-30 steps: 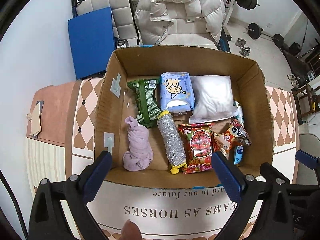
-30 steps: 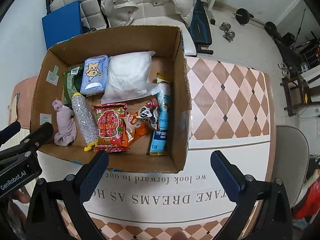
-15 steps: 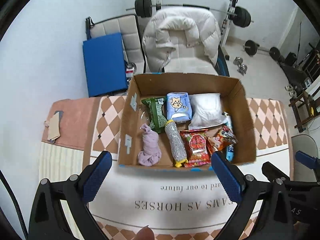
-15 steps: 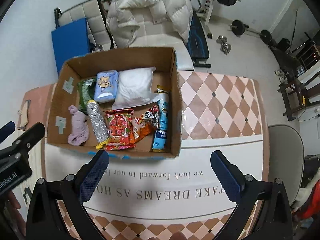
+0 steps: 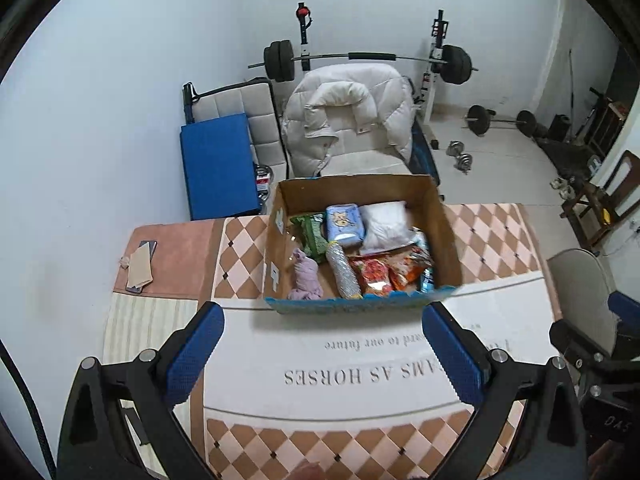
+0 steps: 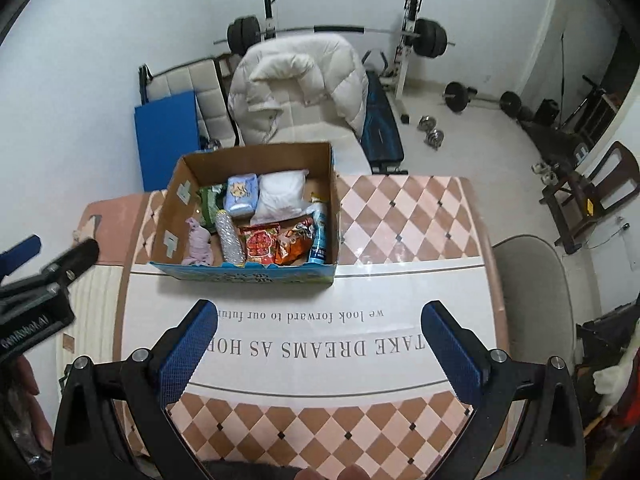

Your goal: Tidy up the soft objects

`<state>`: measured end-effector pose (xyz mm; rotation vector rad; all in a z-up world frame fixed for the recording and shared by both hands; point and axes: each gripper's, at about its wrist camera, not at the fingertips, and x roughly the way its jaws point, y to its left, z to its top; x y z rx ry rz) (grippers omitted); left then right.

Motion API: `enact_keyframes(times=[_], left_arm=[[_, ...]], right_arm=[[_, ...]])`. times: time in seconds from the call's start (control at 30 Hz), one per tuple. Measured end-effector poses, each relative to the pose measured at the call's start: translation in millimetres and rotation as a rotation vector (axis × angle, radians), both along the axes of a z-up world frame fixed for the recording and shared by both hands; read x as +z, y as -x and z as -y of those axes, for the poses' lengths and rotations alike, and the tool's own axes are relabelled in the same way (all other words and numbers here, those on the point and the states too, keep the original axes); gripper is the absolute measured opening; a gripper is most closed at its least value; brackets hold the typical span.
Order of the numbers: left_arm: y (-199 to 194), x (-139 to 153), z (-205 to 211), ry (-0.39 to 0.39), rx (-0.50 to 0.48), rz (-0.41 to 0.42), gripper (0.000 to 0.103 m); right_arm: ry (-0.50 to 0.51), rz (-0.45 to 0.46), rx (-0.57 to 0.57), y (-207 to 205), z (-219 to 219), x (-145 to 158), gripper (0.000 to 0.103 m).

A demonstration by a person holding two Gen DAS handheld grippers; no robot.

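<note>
A brown cardboard box (image 6: 256, 216) sits near the far left corner of the bench (image 6: 400, 216), full of soft things: a lumpy purple cloth (image 6: 198, 242), a puffy white bag (image 6: 280, 194), a light blue tissue pack (image 6: 241, 194) and a crinkly red snack bag (image 6: 259, 243). The left gripper (image 5: 320, 354) and right gripper (image 6: 318, 348) hang over the near edge. Both have their jaws spread wide and hold nothing.
</note>
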<state>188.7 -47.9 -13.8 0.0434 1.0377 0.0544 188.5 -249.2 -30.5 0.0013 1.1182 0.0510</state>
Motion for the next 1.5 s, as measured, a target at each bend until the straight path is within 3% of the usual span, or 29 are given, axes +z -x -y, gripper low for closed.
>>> enact_keyframes(times=[0.27,0.53,0.83,1.07,1.5], left_arm=[[37,28,10,0.024,-0.019,0.024,0.102],[58,46,0,0.071,0.021,0.032,0.102],[61,46,0,0.085,0.002,0.057,0.102],[54,49,-2,0.042,0.023,0.116,0.103],[47,54,-7,0.012,0.048,0.135,0.103]], right_arm=[[-0.019,0.091,0.003,55,6,61,0.103],[0.008,0.134,-0.018,87,11,96,0.103],[0.035,0.152,-0.037,84,10,99,0.103],[0.067,0.188,-0.041,70,1,99,0.103],[0.067,0.221,-0.039,51,-4,106,0.103]])
